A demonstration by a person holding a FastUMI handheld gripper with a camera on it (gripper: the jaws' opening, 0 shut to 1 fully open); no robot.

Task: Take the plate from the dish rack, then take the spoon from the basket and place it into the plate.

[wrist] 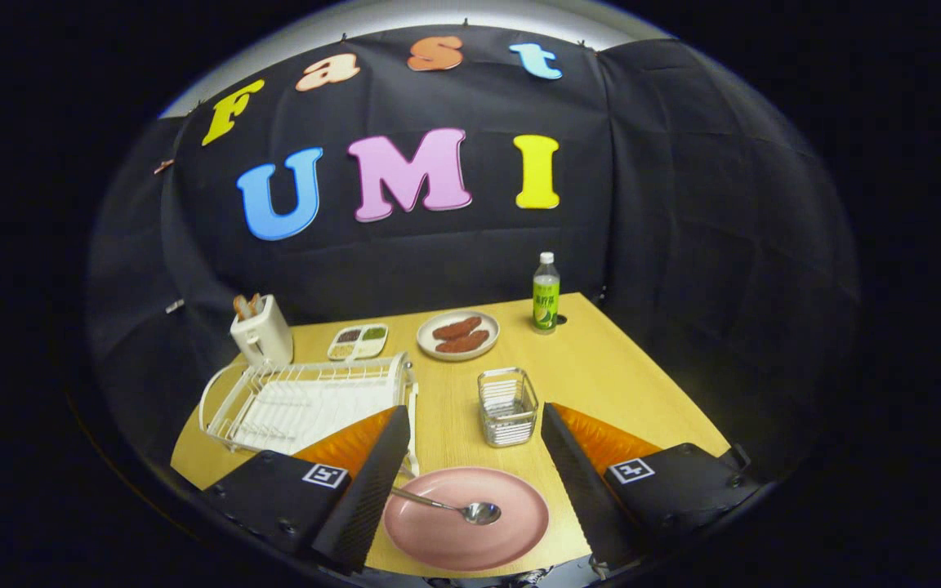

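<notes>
basket [507, 406] beyond open tongs [470, 457]

The counter [601, 376] is evenly and brightly lit from above; soft shadows are cast beside the bottle [546, 304]. A small glare is seen on the spoon [470, 510]. Straight lines are bent by fisheye distortion. Focus is sharp throughout.

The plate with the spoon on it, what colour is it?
Pink. The plate lies between the open gripper's fingers in the gripper view.
</notes>
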